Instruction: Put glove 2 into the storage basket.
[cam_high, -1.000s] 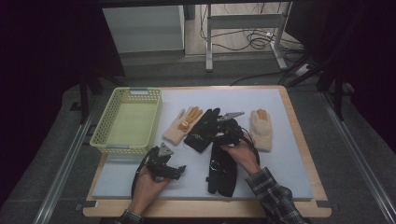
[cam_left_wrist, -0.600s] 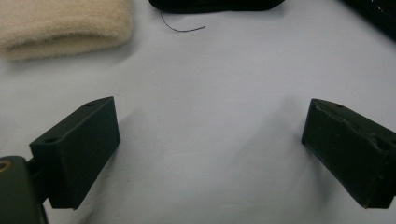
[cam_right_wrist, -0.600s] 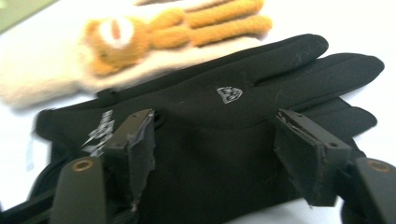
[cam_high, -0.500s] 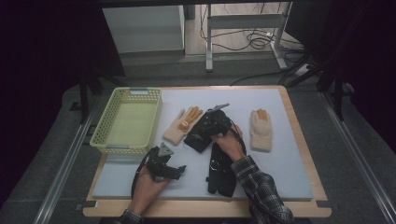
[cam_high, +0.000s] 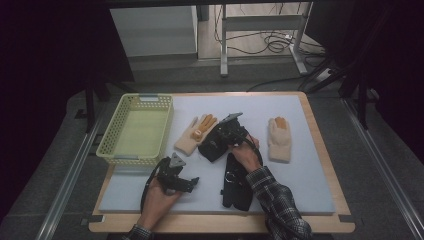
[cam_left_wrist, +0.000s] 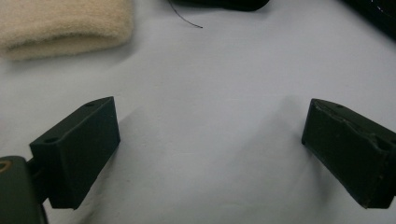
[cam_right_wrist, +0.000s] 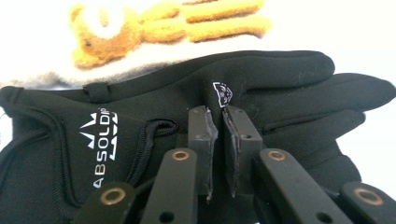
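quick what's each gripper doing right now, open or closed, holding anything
Left gripper: open, jaws wide apart over bare mat, holding nothing.
Right gripper: jaws have just closed on the black glove, pinching its fabric.

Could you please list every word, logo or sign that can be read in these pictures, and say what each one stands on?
"ABSOLD", white letters under a small crown-like mark, the last letters hidden by a fold: on the back of the black glove.
A small white emblem, too small to read: on the same glove, just above the right gripper.
Nothing legible in the high view or left gripper view.
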